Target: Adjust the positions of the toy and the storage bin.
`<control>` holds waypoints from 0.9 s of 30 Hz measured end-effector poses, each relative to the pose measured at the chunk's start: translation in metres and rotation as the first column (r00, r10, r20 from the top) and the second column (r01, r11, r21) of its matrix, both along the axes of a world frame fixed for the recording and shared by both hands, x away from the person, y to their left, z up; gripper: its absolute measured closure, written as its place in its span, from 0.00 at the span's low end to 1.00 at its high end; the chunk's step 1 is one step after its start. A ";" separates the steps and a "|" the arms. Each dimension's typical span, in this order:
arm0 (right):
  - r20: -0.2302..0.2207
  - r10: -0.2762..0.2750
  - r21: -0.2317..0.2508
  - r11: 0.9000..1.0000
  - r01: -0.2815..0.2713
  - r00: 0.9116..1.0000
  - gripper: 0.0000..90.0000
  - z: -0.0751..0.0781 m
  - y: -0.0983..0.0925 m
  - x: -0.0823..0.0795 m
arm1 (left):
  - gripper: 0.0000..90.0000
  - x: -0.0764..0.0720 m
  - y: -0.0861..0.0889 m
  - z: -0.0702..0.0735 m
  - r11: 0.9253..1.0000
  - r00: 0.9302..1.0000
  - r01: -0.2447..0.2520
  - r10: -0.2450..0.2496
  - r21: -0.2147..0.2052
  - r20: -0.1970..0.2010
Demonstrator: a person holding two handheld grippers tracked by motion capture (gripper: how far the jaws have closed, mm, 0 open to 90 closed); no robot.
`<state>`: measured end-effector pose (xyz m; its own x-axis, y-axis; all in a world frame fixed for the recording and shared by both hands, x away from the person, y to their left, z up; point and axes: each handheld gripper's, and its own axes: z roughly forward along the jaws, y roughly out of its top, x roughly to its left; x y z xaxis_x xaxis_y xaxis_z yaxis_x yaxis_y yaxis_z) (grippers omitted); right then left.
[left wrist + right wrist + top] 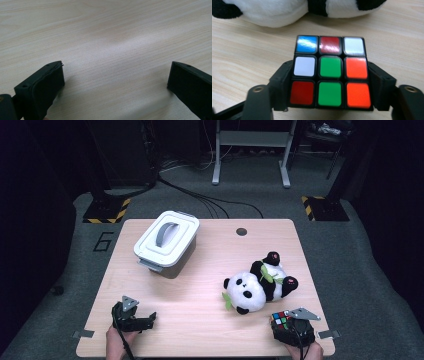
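A scrambled Rubik's cube (pixel 330 72) sits on the light wooden table (pixel 200 330) near its front right corner, just in front of a plush panda (pixel 257 287). My right gripper (pixel 329 86) has its two black jaws against the cube's left and right sides, so it is shut on the cube (pixel 281 319). In the right gripper view the panda's white belly (pixel 287 12) lies right behind the cube. Near the front left corner my left gripper (pixel 146 320) rests low over the table, and its jaws (pixel 116 80) stand wide open over bare wood.
A white lidded box (pixel 167 242) with a grey handle stands at the back left of the table. A small round hole (pixel 242 231) marks the back edge. Beyond the table are cables and stand legs on a grey floor.
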<state>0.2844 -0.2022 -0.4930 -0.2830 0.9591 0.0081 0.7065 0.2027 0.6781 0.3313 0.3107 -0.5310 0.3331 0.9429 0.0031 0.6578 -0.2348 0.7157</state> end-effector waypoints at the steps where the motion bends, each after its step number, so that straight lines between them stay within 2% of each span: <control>1: -0.003 -0.001 0.003 1.000 0.001 1.000 0.36 -0.001 -0.001 0.000 | 0.01 0.000 0.000 0.000 1.000 1.000 -0.001 0.001 -0.001 0.001; 5: 0.027 0.029 0.003 1.000 -0.029 0.999 0.37 -0.004 -0.003 -0.002 | 0.01 0.000 0.000 0.000 1.000 1.000 -0.001 0.001 0.000 0.002; 9: 0.030 0.048 0.003 0.999 -0.048 0.998 0.37 -0.003 -0.003 -0.002 | 0.01 0.000 0.000 0.000 1.000 1.000 0.001 -0.001 0.001 0.001; 14: 0.049 0.089 0.004 0.996 -0.089 0.995 0.37 0.003 0.005 -0.007 | 0.01 0.000 0.000 0.000 1.000 1.000 0.001 -0.001 0.000 0.001; 22: 0.065 0.182 0.021 0.983 -0.184 0.981 0.37 0.012 0.024 -0.011 | 0.01 0.000 0.000 0.000 1.000 1.000 -0.001 0.001 -0.001 0.002; 27: 0.072 0.249 0.020 0.968 -0.251 0.966 0.37 0.019 0.039 -0.012 | 0.01 0.000 0.000 0.000 1.000 1.000 0.001 -0.001 0.001 0.002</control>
